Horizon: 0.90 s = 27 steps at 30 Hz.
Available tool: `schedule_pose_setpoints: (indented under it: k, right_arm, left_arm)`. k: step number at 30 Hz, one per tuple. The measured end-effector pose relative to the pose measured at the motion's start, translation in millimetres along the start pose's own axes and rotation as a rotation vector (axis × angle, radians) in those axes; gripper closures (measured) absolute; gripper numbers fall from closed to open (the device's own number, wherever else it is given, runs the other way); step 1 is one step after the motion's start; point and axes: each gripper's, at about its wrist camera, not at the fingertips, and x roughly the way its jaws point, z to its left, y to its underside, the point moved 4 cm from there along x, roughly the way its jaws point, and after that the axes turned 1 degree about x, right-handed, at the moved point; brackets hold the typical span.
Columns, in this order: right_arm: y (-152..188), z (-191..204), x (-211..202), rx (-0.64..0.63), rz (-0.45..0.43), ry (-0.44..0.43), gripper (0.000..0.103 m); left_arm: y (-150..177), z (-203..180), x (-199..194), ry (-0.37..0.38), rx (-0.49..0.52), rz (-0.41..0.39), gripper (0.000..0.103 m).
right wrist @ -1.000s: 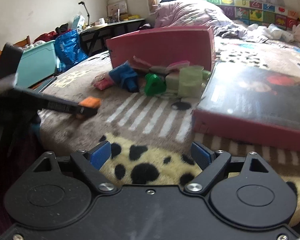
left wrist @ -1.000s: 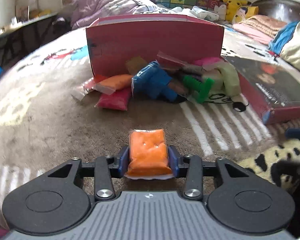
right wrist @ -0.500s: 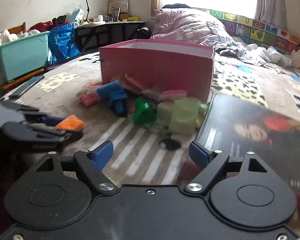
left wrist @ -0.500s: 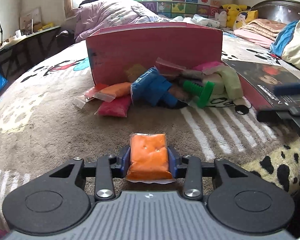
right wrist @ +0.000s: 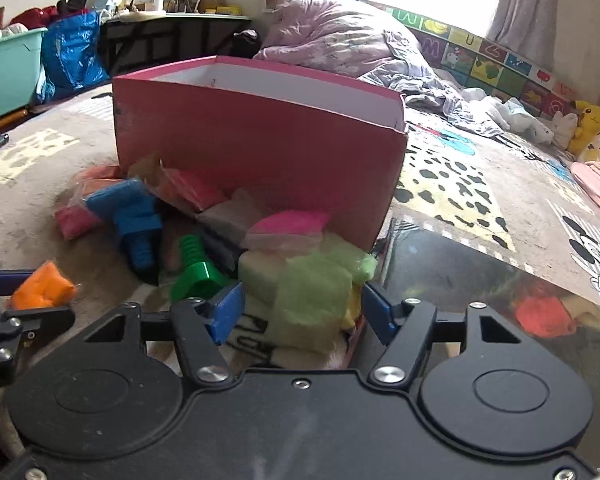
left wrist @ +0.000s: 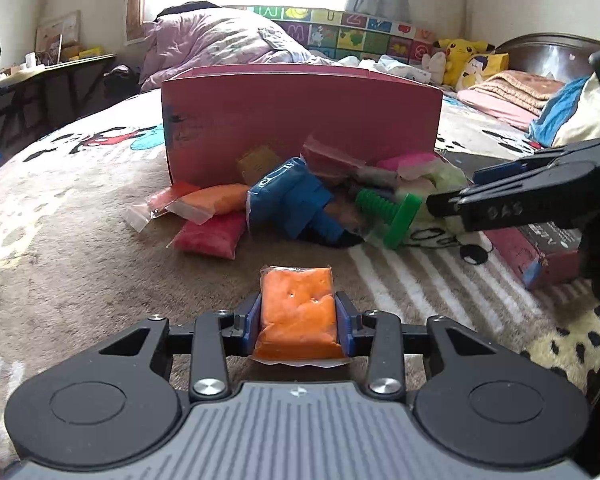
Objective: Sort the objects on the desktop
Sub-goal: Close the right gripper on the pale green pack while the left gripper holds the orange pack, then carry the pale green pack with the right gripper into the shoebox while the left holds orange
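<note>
My left gripper (left wrist: 298, 320) is shut on an orange clay packet (left wrist: 298, 310), held above the rug in front of the pile; the packet also shows in the right wrist view (right wrist: 40, 290). My right gripper (right wrist: 300, 312) is open, its jaws on either side of a pale green clay packet (right wrist: 312, 296). It also shows at the right of the left wrist view (left wrist: 452, 200). A pink box (right wrist: 260, 148) stands open behind a pile with a blue toy bolt (right wrist: 134, 216), a green toy bolt (right wrist: 196, 268) and pink, red and orange packets (left wrist: 212, 234).
A flat pink-edged box lid with a dark picture (right wrist: 480, 300) lies right of the pile. Bedding and plush toys (left wrist: 472, 64) lie behind. A desk, a blue bag (right wrist: 74, 52) and a teal tub stand at the far left.
My right gripper has moved forward, up to the pale green packet at the pile. My left gripper still holds the orange packet and has barely shifted.
</note>
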Motion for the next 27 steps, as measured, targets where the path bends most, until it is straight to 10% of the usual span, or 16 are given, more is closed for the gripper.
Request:
schedule_pose_setpoints:
  k: [15, 27]
  right_arm:
    - [8.2, -0.7, 10.8, -0.002, 0.032, 0.044, 0.062]
    - [-2.9, -11.7, -22.5, 0.024, -0.006, -0.013, 0.063]
  left_arm:
    - [-3.5, 0.2, 11.0, 0.002, -0.023, -0.010, 0.066]
    - [-7.1, 0.2, 15.9, -0.012, -0.046, -0.010, 0.066]
